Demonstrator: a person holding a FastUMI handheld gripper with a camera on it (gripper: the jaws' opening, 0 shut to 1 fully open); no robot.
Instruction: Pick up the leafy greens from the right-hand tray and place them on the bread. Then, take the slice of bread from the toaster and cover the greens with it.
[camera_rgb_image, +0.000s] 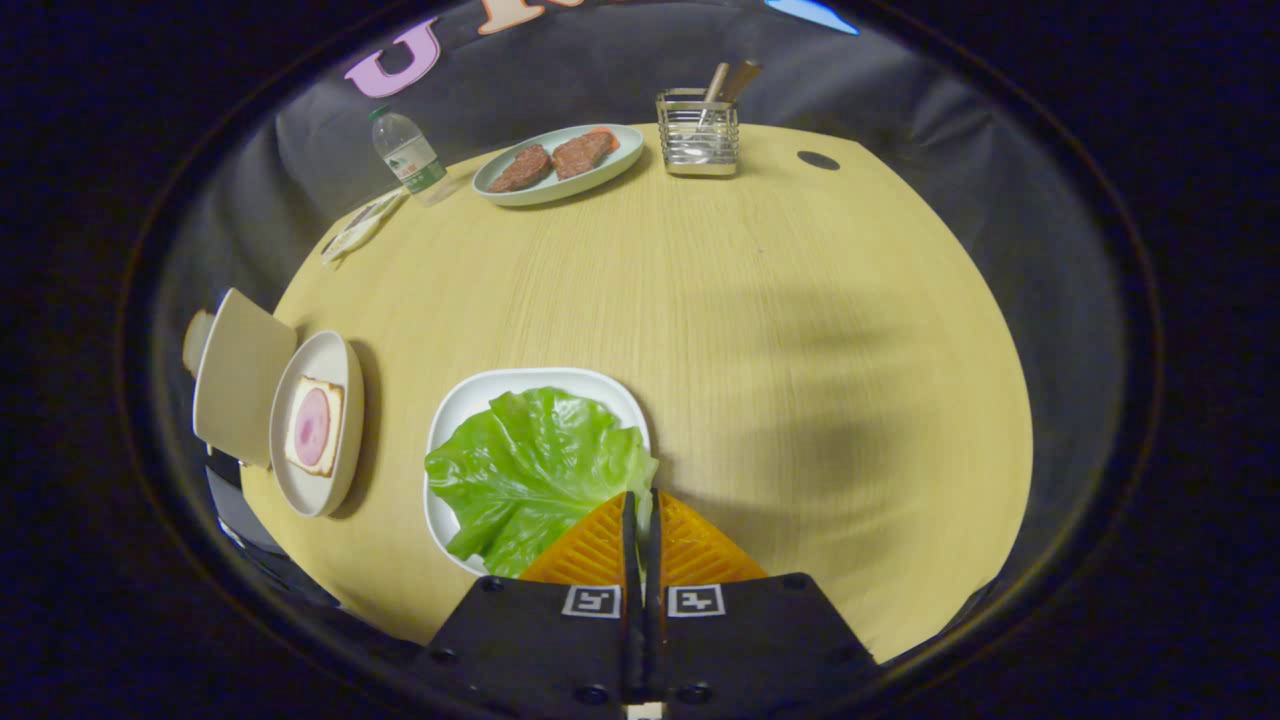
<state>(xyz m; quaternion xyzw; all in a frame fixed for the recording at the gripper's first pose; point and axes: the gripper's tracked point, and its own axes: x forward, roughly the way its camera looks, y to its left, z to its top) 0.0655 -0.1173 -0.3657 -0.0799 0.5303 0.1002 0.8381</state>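
- Where the two fingers meet at their tips, the gripper (640, 500) is clenched with only a thin slit between them; a sliver of pale green shows in that slit, so the fingers look pinched on the near edge of the leafy greens (535, 468), though contact on both sides cannot be fully confirmed.
- The greens lie in a white tray (470, 395), spilling over its near rim, just ahead of and partly under the fingertips.
- Off to the side of the tray, apart from it, a round plate (340, 365) carries the bread (314, 427) with a pink slice of meat on top; this is the drop target.
- Beside that plate stands the toaster (238, 375), pale, touching or nearly touching the plate's rim; a slice seems to poke out behind it, unclear.
- Far across the table (800, 330): an oval plate (560, 165) with two brown patties, a wire cutlery holder (697, 133), a water bottle (408, 152), a small packet (358, 228).
- Risk, as judged: grip is on the leaf's thin margin only. The leaf could tear or slip out on lifting, or drag the light tray along.
- Risk: a floppy leaf may fold or land off the bread.
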